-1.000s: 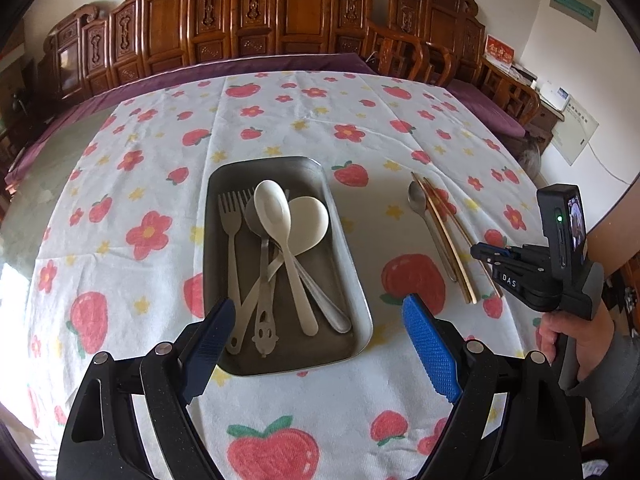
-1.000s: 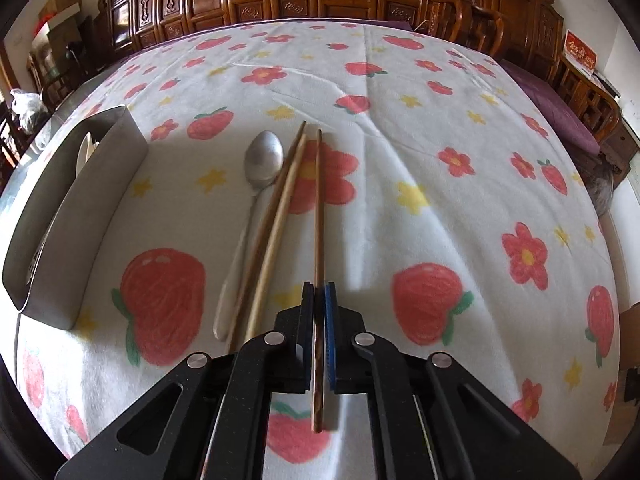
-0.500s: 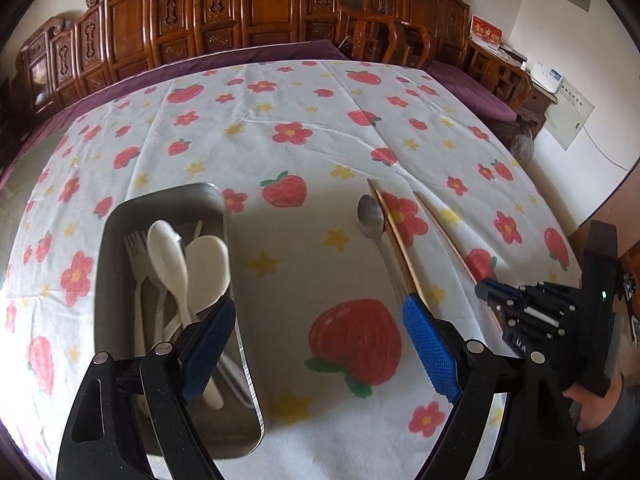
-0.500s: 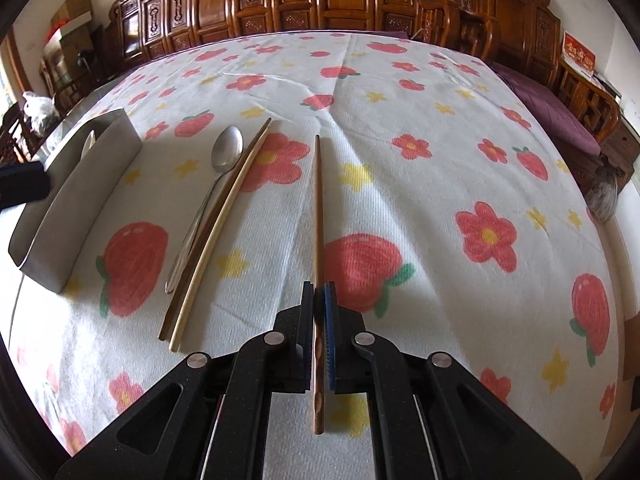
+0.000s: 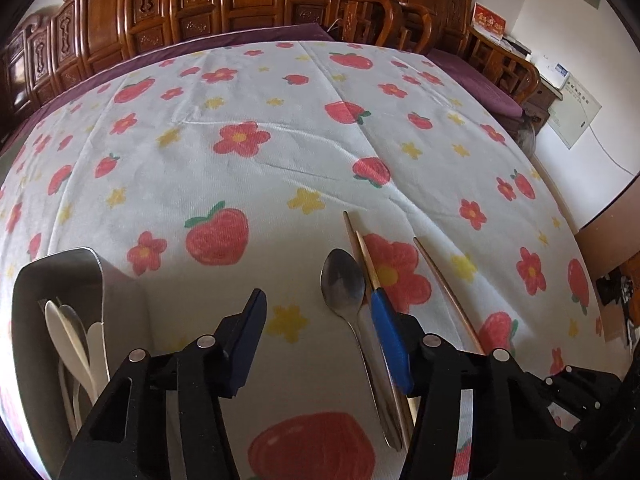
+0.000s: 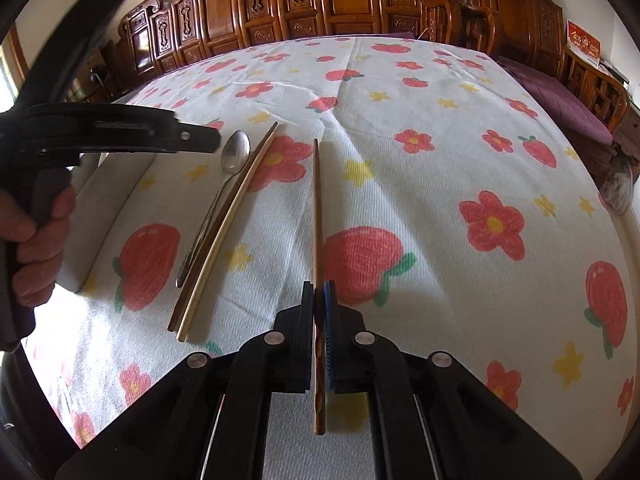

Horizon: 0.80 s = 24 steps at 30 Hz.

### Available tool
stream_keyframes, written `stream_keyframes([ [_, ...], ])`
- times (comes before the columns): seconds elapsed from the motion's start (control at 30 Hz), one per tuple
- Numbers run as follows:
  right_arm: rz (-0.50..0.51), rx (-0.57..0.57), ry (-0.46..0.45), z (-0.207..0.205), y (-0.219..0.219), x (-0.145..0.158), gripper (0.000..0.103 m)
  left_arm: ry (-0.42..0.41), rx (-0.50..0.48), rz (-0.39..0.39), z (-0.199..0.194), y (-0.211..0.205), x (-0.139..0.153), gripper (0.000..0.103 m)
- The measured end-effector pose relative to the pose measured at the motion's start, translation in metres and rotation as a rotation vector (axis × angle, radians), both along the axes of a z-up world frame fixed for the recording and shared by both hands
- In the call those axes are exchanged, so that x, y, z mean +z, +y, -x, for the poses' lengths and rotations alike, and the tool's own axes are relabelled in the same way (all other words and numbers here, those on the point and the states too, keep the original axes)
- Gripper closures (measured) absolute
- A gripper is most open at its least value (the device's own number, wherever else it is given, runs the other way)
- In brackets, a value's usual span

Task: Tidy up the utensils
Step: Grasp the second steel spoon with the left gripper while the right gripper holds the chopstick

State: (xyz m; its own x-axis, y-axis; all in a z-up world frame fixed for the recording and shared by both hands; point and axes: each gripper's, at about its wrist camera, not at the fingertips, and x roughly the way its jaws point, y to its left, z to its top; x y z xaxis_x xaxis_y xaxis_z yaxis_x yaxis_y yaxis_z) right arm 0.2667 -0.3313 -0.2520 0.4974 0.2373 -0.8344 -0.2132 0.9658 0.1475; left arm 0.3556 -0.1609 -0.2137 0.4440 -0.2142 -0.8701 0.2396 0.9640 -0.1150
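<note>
My right gripper (image 6: pixel 319 300) is shut on a brown chopstick (image 6: pixel 317 216) and holds it pointing away over the cloth; the same chopstick shows in the left wrist view (image 5: pixel 444 288). A metal spoon (image 5: pixel 344 288) lies beside two more chopsticks (image 5: pixel 366 256), a dark one and a pale one. In the right wrist view the spoon (image 6: pixel 234 156) and that pair (image 6: pixel 236 204) lie left of the held one. My left gripper (image 5: pixel 316 324) is open, low over the spoon, its right finger (image 5: pixel 390 340) over the spoon handle. A metal tray (image 5: pixel 48 272) at left holds white spoons and forks.
The table is covered by a white cloth with strawberries and flowers (image 5: pixel 280 140). Carved wooden chairs (image 5: pixel 240 4) line the far edge. The left gripper's body and the hand holding it (image 6: pixel 40 216) fill the left of the right wrist view.
My left gripper has moved right from above the tray and lowered over the spoon. My right gripper has pulled the brown chopstick to the right, away from the other two.
</note>
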Motion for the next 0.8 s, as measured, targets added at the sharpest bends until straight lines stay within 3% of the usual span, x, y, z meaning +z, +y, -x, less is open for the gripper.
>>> stream_keyframes([
  [0.13,-0.017,0.002,0.004,0.0,-0.002,-0.001,0.097,0.02,0.004,0.005,-0.012,-0.002,-0.011,0.055],
  [0.37,-0.024,0.009,0.002,0.0,-0.003,-0.001,0.097,0.039,0.0,0.027,-0.021,-0.005,-0.02,0.069],
  [0.57,-0.02,0.014,0.0,0.001,-0.003,-0.001,0.097,0.039,-0.035,0.033,-0.021,-0.016,-0.018,0.096],
  [0.63,-0.017,0.014,-0.001,0.001,-0.002,-0.001,0.097,0.03,-0.046,0.046,-0.019,-0.017,-0.014,0.101],
  [0.8,-0.018,0.0,0.009,0.0,0.0,-0.001,0.097,0.005,-0.062,0.036,-0.007,-0.016,0.0,0.102],
])
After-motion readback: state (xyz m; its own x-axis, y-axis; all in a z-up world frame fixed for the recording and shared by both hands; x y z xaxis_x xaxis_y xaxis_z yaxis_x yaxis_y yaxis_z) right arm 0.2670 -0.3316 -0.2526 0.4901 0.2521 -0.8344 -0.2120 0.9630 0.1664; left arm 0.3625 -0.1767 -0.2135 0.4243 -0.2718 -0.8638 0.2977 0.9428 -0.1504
